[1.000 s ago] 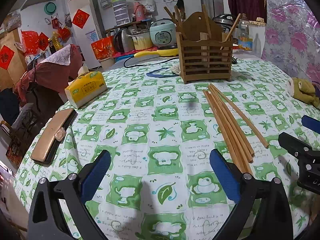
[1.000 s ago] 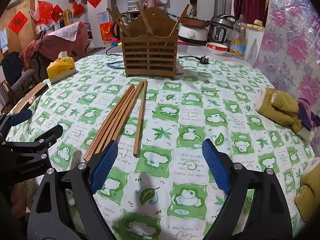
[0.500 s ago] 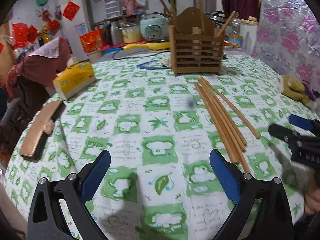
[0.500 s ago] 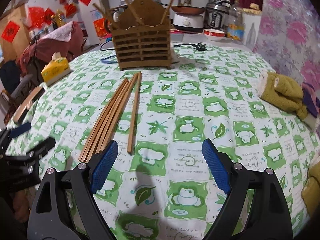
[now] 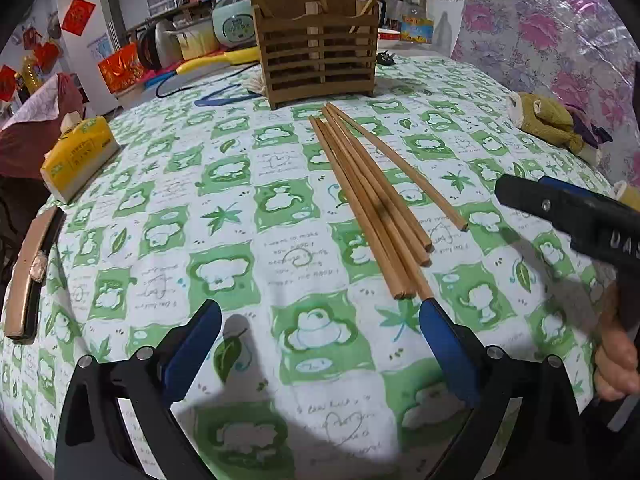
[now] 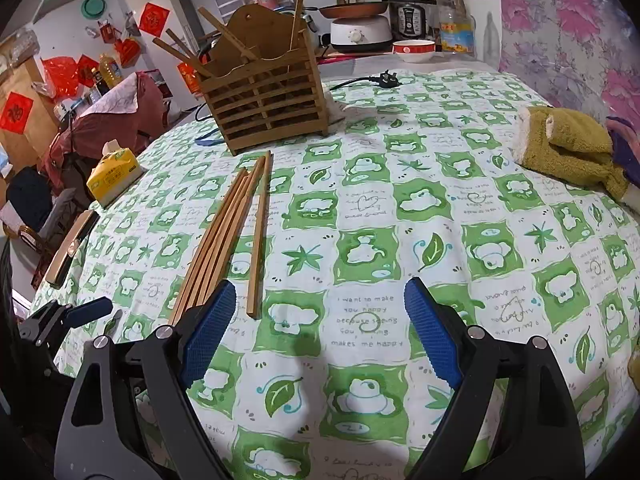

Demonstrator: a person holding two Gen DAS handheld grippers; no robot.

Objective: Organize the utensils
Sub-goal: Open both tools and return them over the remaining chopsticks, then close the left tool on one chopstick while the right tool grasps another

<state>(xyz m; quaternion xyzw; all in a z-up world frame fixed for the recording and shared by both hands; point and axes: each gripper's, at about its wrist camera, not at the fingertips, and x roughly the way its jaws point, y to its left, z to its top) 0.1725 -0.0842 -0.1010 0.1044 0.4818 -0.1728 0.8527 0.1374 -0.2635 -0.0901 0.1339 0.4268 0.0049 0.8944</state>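
Both grippers are spread wide and hold nothing. The left gripper hovers over the bench with its right blue pad just at the near ends of the loose brown wooden chopsticks. The right gripper hangs to their right, its left pad beside the near tip of the lone stick. Beyond their far ends stands the slatted wooden utensil holder, already carrying a few sticks. No stick is lifted yet, so most of the sorting seems left: about six remain lying on the green-and-white patterned cloth.
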